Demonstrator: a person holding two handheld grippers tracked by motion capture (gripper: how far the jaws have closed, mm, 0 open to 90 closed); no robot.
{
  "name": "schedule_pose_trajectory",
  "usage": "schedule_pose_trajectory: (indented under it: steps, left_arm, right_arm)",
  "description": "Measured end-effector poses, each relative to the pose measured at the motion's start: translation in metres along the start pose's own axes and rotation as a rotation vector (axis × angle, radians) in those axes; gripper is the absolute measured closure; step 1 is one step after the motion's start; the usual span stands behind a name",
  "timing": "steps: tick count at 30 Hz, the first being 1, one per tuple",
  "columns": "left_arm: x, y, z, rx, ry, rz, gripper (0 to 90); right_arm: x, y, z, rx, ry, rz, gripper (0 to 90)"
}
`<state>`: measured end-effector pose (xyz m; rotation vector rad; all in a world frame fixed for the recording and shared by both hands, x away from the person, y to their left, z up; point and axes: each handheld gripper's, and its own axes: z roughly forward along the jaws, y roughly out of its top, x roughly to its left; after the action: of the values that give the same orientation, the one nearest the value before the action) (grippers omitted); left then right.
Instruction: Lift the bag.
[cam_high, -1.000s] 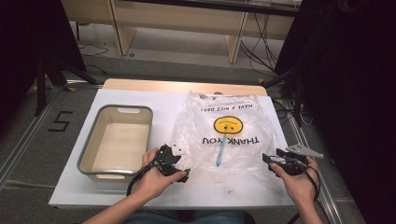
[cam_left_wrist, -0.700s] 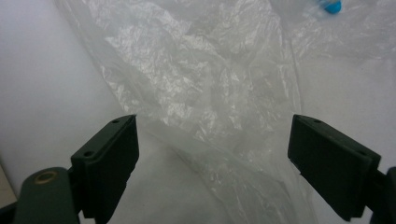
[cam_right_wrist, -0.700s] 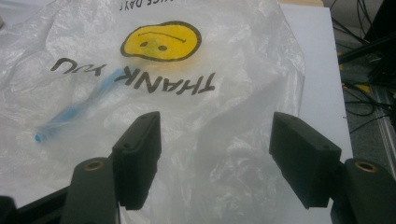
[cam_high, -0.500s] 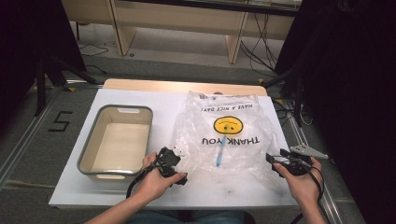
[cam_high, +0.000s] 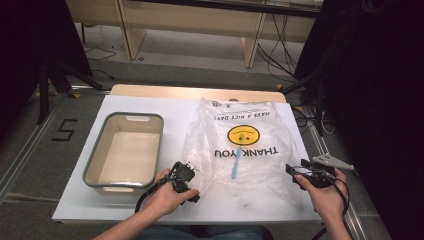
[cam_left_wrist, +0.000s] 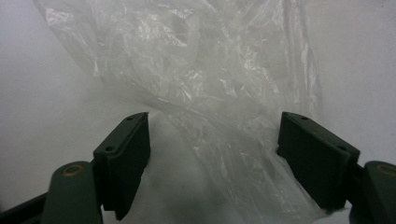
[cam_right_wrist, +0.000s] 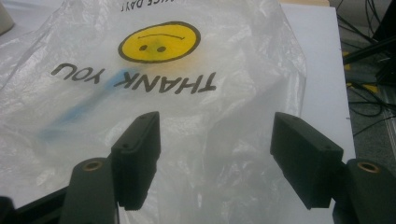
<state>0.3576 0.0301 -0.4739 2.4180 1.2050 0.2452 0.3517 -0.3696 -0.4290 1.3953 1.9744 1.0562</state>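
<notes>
A clear plastic bag (cam_high: 245, 145) printed with a yellow smiley and "THANK YOU" lies flat on the white table (cam_high: 170, 107), its print upside down to me. A blurred blue slender item (cam_high: 235, 162) shows through it. My left gripper (cam_high: 191, 169) stands open at the bag's near left corner. In the left gripper view, crumpled plastic (cam_left_wrist: 224, 116) lies between the spread jaws of that gripper (cam_left_wrist: 212, 140). My right gripper (cam_high: 294, 172) is open at the bag's near right edge. In the right gripper view, the bag (cam_right_wrist: 201, 93) and the blue item (cam_right_wrist: 79, 116) lie ahead of it (cam_right_wrist: 215, 135).
A grey tub (cam_high: 92, 170) with a cream inside stands on the left of the table, close to my left hand. A wooden strip (cam_high: 195, 92) runs along the far edge. Cables (cam_high: 272, 55) lie on the floor beyond, and dark curtains hang at both sides.
The left gripper has drawn in slightly toward the bag's near left corner. The right hand has drifted a little to the right. The bag has not moved.
</notes>
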Motion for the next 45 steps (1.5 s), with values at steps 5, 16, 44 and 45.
schedule_pose_trajectory:
  steps: [5, 16, 44, 45]
  left_arm:
    - [0.0, 0.001, -0.001, 0.009, -0.002, 0.002, 29.8]
    - [0.001, 0.0, -0.001, 0.0, -0.004, 0.0, 30.0]
    - [-0.008, -0.012, -0.02, 0.03, -0.025, 0.059, 31.4]
    - [-0.008, -0.013, -0.018, 0.043, -0.024, 0.065, 33.2]
  right_arm:
    - [0.001, -0.002, -0.004, 0.087, 0.021, 0.01, 33.3]
    - [0.017, -0.011, -0.008, 0.262, 0.075, -0.048, 32.6]
    - [0.023, -0.035, 0.01, 0.428, 0.134, -0.106, 38.9]
    - [0.022, -0.036, 0.01, 0.43, 0.136, -0.107, 39.0]
